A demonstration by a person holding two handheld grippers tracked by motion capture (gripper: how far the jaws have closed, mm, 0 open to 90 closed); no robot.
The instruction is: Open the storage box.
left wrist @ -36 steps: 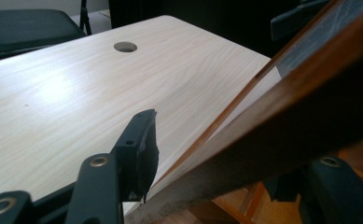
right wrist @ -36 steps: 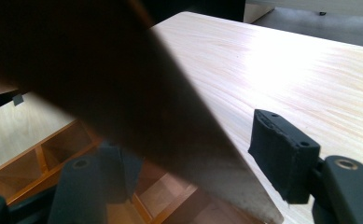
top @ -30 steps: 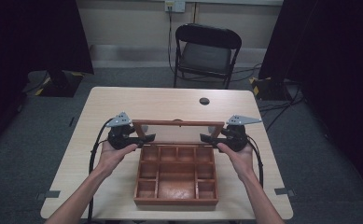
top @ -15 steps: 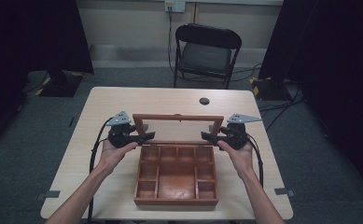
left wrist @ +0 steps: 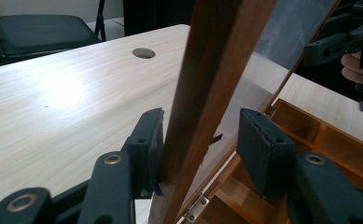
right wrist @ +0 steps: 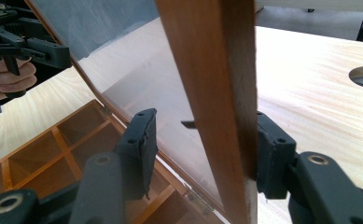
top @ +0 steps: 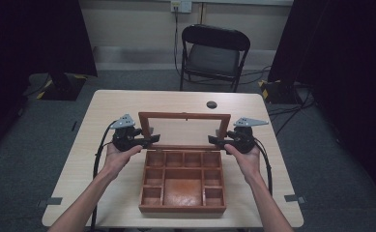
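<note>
Box of reddish wood sits at the near middle of the table, its many compartments open to my view, the largest one at the near centre. Its lid, a wooden frame around a clear pane, stands raised on hinges at the far edge of the box, leaning a little toward the far side. I have my left gripper at the lid's left rail; in the left gripper view the rail runs up between the jaws, which stand apart, one pad touching the wood and the other clear of it. My right gripper is at the lid's right rail, and its jaws are likewise apart around it, one pad against the wood and the other off it, over the pane. A round hole marks the table beyond the lid. Farther off, a black folding chair stands on the grey floor.
</note>
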